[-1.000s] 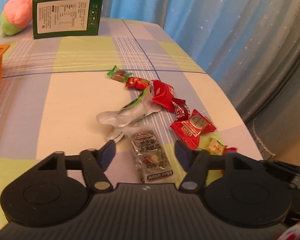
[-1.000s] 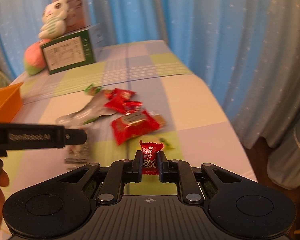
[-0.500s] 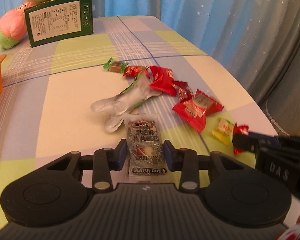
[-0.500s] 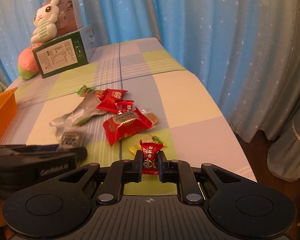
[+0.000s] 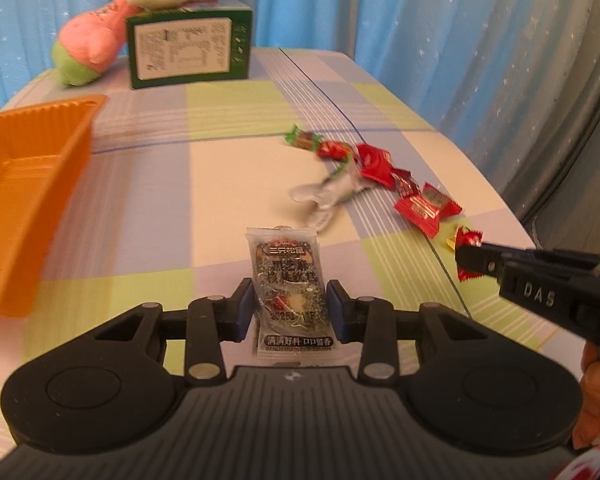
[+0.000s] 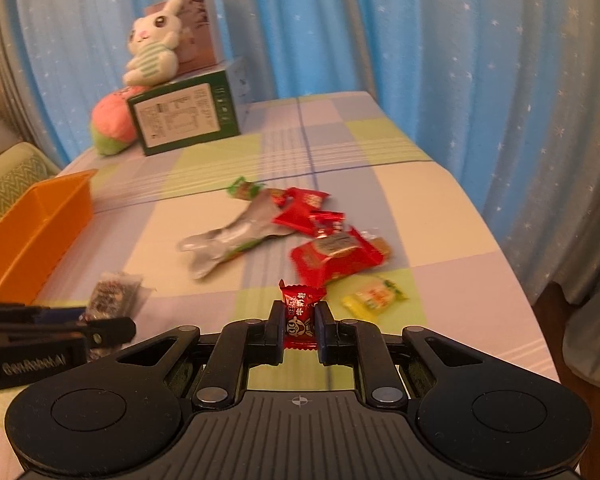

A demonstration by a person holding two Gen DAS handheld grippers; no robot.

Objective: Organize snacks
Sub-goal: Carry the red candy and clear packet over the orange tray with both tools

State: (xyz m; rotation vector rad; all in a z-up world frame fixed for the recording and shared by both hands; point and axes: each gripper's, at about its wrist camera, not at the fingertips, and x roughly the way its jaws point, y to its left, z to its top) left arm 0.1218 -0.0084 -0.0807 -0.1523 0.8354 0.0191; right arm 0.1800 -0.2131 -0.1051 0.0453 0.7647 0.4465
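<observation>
My left gripper (image 5: pixel 291 305) is shut on a clear packet of dark snack (image 5: pixel 288 280), held above the checked tablecloth. My right gripper (image 6: pixel 299 322) is shut on a small red candy (image 6: pixel 299 314); it also shows at the right of the left wrist view, right gripper (image 5: pixel 470 260). An orange tray (image 5: pixel 32 184) lies to the left, tray (image 6: pixel 32 236). A loose pile of snacks stays on the cloth: a silver wrapper (image 6: pixel 228 242), red packets (image 6: pixel 332 260), a yellow candy (image 6: pixel 374 298) and a green-ended candy (image 5: pixel 300 138).
A green box (image 6: pixel 184 118) with a plush rabbit (image 6: pixel 154 46) on top and a pink plush (image 6: pixel 110 126) stand at the far end of the table. Blue curtains hang behind and to the right. The table's right edge (image 6: pixel 512 280) drops off close to the snacks.
My left gripper shut on the clear packet and lifted it, swinging left so the orange tray came into view. My right gripper rose slightly with the red candy still in it.
</observation>
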